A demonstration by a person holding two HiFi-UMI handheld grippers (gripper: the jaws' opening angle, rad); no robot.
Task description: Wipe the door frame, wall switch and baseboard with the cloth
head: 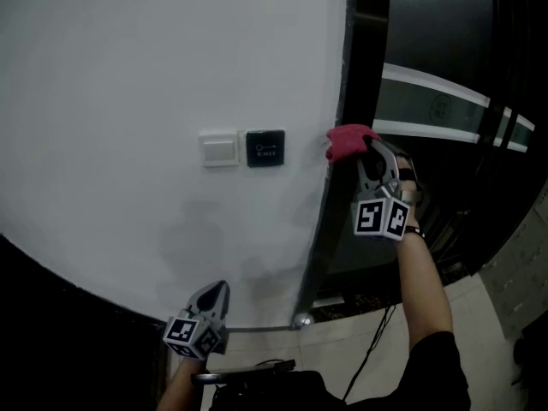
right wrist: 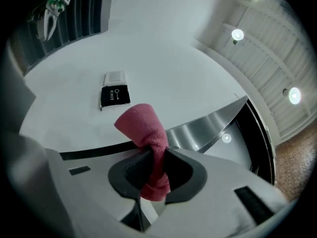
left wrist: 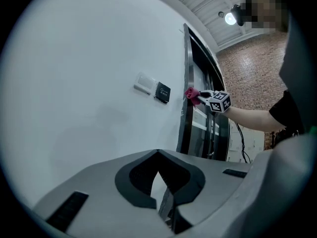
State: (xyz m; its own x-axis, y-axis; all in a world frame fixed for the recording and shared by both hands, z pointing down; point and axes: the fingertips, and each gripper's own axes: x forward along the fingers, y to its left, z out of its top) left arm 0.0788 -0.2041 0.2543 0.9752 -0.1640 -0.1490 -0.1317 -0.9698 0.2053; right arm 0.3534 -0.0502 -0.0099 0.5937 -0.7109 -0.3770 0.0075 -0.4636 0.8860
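Head view gives me the white wall [head: 128, 101] in front, with the dark door frame [head: 328, 221] running down its right edge. The right tongs [head: 366, 150] are up at the height of the wall switch [head: 219, 148] and are closed tight on the red cloth [head: 346, 140]. The cloth sticks out from the tips to the left and seems to lie against the door frame, at the border where frame and wall meet.

In the right gripper view I see the two jaws pinching the cloth near its middle. One bunched end stands out past the tips and a shorter end hangs back between the pads.

The wall switch is a pale plate. A black exit panel [head: 265, 148] sits just beside it on its right, between the switch and the frame. The cloth is near this panel but apart from it. Behind the frame there is a dark glass door [head: 445, 110] with a pale band across it. The person's forearm [head: 424, 272] comes up from below to the right tongs.

The left tongs [head: 217, 291] are low, well below the switch, and point at the bare wall. In the left gripper view I see their jaws together at the tips, with nothing between them.
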